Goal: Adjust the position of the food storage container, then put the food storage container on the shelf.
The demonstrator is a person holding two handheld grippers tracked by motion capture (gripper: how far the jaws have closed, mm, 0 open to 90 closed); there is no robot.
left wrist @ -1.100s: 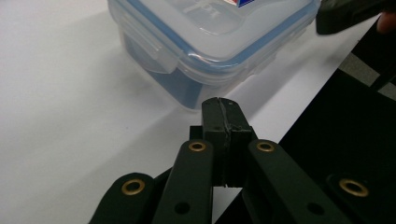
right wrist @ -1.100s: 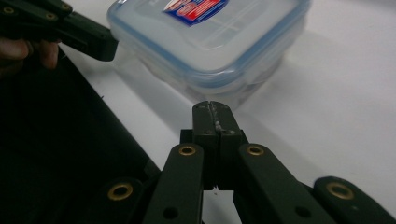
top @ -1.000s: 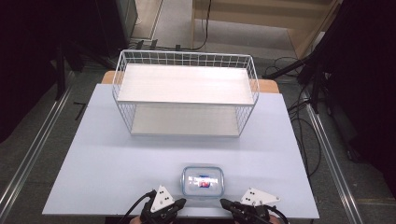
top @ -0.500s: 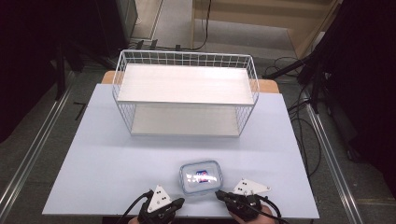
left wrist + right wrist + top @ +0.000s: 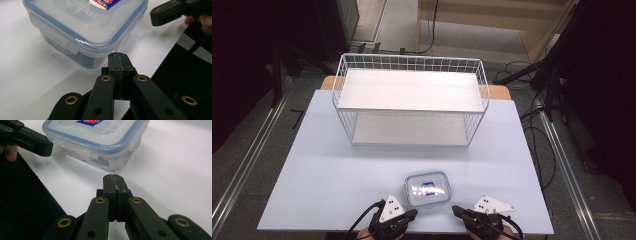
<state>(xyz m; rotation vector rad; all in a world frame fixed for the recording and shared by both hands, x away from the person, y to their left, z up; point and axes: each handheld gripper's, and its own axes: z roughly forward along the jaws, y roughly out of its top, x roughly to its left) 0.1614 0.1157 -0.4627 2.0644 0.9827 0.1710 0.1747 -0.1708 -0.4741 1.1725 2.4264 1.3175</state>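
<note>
Two tools, one box: nothing is gripped at this moment, and the handling is judged barely begun.
Worktop (image 5: 312, 200): pale sheet carrying everything in use; the person's hands come in at its near edge.
Wire shelf rack (image 5: 409, 102): white, two-tiered, standing at the far half of the worktop, well apart from the box; both boards look bare.
Food box (image 5: 427, 189): clear plastic with a blue-rimmed lid and a red-and-blue label, lying flat near the front edge of the worktop, between the two tools; lid latches appear snapped down.
Left tool (image 5: 411, 214): jaws pressed together, tips close under a corner of the food box (image 5: 85, 27) in the left gripper view; whether they touch its wall cannot be told.
Right tool (image 5: 457, 210): jaws likewise together, tips near the box's other near corner in the right gripper view, a strip of bare worktop between.
Done: both tools brought up beside the box, one on each side.
Left: jaws to be parted, the box taken and carried; the rack is the likely destination, as a judgement only.
Change since half a second ago: the box lies slightly farther from the front edge, and the right tool sits nearer that edge.
</note>
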